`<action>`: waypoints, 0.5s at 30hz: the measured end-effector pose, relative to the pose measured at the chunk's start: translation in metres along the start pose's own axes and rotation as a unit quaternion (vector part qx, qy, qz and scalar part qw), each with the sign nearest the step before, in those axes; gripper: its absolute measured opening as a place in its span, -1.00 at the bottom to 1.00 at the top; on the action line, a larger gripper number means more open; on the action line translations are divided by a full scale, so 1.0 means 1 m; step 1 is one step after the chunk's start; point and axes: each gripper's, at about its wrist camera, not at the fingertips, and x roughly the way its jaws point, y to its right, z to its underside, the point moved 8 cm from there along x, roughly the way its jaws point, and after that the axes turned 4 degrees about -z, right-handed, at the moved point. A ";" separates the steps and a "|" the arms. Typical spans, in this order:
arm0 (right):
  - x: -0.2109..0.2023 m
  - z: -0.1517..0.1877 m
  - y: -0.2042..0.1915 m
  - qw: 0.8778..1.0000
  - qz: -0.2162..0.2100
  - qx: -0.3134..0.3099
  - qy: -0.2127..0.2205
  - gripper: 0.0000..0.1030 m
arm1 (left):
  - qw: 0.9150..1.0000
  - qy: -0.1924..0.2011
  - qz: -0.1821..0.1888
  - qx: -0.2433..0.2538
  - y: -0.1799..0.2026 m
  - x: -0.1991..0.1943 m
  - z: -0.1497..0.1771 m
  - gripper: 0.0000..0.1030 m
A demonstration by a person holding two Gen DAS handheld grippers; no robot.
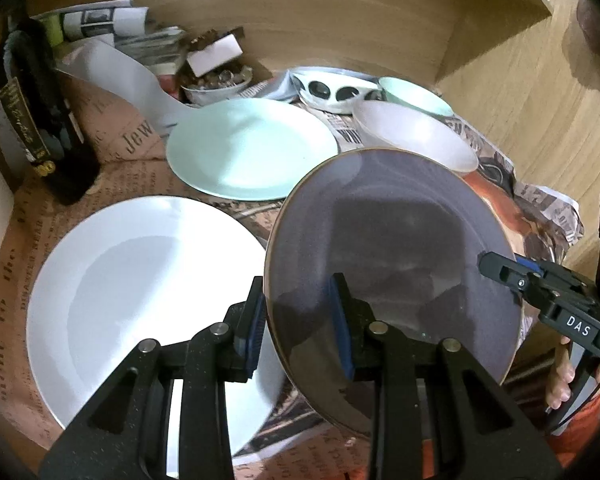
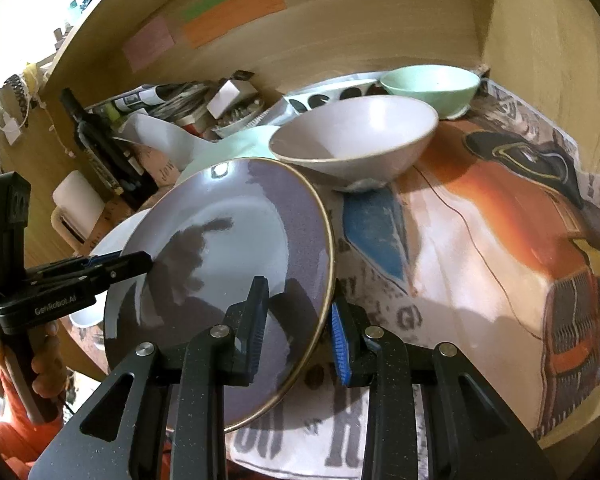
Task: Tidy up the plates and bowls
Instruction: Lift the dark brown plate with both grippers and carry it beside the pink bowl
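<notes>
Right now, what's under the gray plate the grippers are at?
The gray plate sits tilted, overlapping the white plate's rim on one side, with printed paper below. Whatever lies beneath its middle is covered.
</notes>
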 end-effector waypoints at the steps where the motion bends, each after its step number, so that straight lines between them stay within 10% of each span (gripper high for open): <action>1: -0.001 0.001 0.001 1.000 0.002 0.002 0.000 -0.49 | 1.000 -0.002 0.001 0.002 0.003 0.001 0.001 -0.40; 15: -0.001 0.006 0.026 0.999 0.013 0.036 -0.002 -0.47 | 0.999 -0.031 0.011 0.024 0.025 0.021 0.006 -0.40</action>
